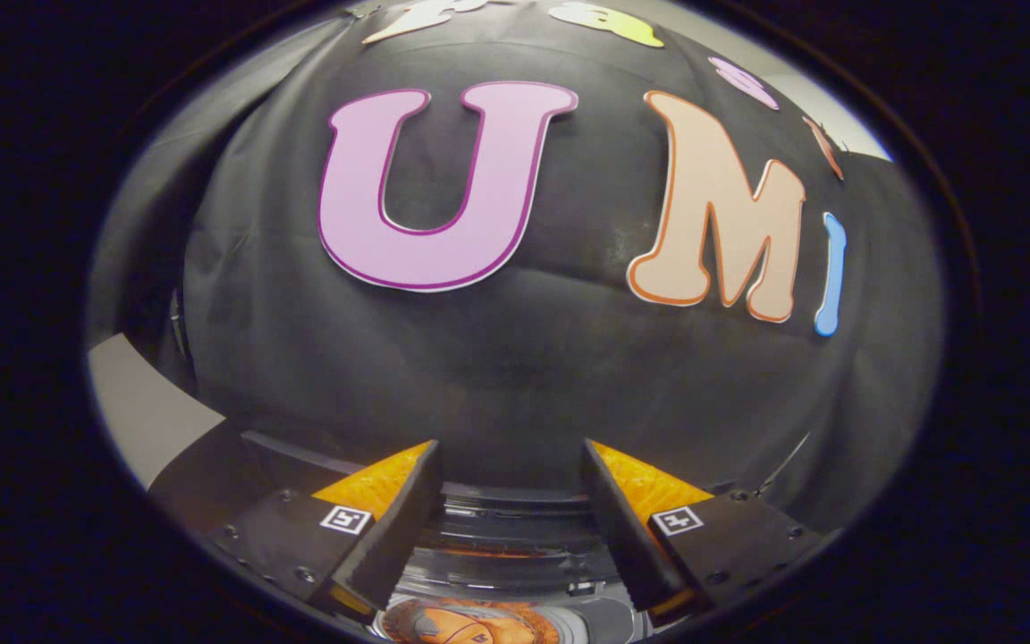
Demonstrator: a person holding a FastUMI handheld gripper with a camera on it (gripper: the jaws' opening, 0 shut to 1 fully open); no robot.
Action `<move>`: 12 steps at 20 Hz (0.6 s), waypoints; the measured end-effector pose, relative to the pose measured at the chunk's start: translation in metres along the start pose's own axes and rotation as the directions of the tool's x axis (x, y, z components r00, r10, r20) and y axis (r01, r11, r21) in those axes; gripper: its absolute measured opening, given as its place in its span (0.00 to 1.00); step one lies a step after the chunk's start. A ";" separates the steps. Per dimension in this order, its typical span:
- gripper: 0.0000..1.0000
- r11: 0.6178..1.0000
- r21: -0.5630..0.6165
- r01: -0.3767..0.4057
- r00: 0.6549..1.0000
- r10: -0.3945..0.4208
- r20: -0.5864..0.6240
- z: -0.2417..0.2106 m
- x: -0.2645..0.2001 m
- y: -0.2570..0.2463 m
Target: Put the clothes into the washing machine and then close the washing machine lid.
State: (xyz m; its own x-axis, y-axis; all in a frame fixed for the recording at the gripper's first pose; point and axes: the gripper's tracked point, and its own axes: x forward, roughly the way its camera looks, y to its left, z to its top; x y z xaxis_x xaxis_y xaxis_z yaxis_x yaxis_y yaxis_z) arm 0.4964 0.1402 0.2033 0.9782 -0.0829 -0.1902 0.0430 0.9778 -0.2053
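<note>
Hand-held gripper (508,501): fingers apart, nothing between them, held above the washing machine (515,546). Below and between the fingers sits the machine's round, clear-rimmed opening, facing up, with orange-brown clothes (470,622) lying at its near edge; their long axis can't be made out. Beyond the machine hangs the booth's black cloth wall (515,376), with a pale surface (144,411) off to the machine's left.
</note>
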 end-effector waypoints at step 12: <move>0.96 0.989 0.109 -0.096 0.993 0.103 -0.063 -0.017 -0.033 0.000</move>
State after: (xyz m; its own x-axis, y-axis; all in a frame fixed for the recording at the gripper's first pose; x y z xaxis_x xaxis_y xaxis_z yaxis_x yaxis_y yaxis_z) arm 0.4608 0.1393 0.1931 0.9628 0.0064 -0.2703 -0.0293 0.9963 -0.0806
